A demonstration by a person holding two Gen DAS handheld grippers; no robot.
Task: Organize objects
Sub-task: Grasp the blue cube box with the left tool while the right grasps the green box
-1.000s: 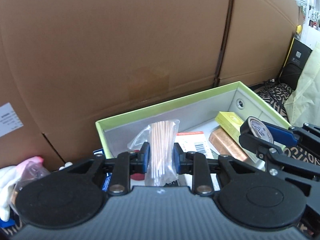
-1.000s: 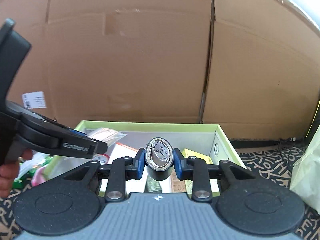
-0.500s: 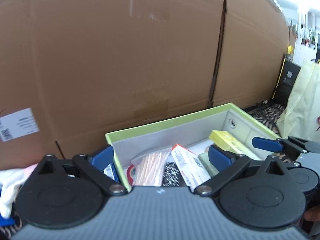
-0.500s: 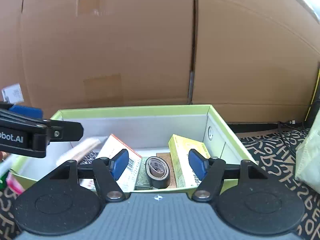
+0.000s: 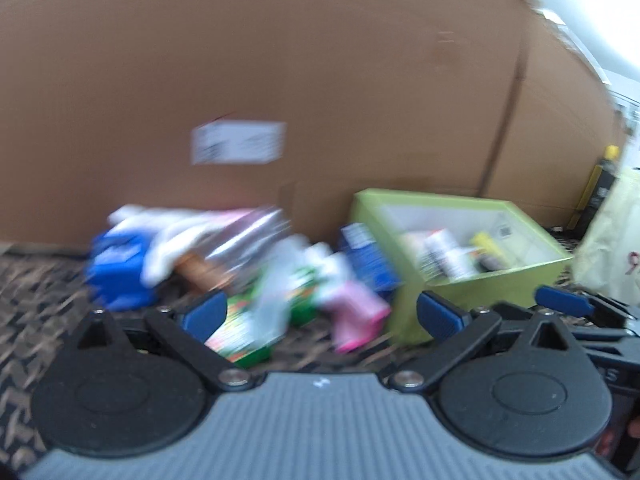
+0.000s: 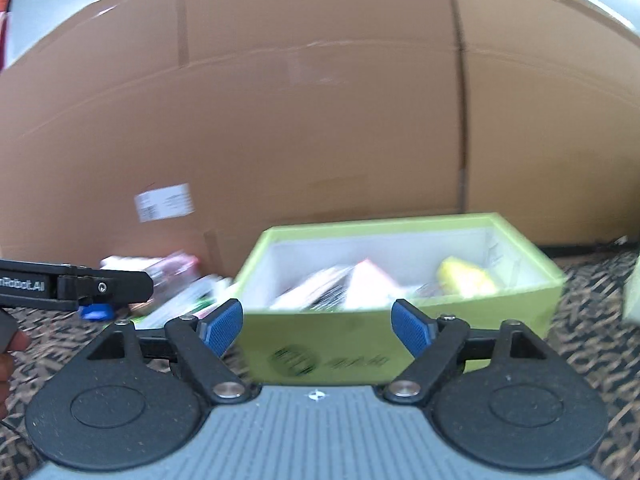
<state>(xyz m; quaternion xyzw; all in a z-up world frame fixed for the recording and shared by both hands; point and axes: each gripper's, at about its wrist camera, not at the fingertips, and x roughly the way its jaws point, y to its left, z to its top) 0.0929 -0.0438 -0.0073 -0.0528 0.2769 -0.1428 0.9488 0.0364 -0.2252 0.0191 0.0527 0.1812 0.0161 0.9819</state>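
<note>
Our left claw (image 5: 320, 316) gapes wide and empty over the blurred pile of packets (image 5: 280, 300) on the patterned floor; our right claw (image 6: 318, 326), just opening, holds nothing before the green box (image 6: 400, 344). Grabbing 2 overlapping packets risks dropping 1.

Matt brown corrugated cardboard (image 6: 320, 120) backs a lime-green paperboard box (image 6: 400, 344) with a smooth white lining; blurred glossy plastic packets (image 5: 256, 240) lie on patterned woven carpet (image 5: 36, 292).

Green box (image 6: 400, 344) blocks ahead; cardboard wall (image 6: 320, 120) behind.
</note>
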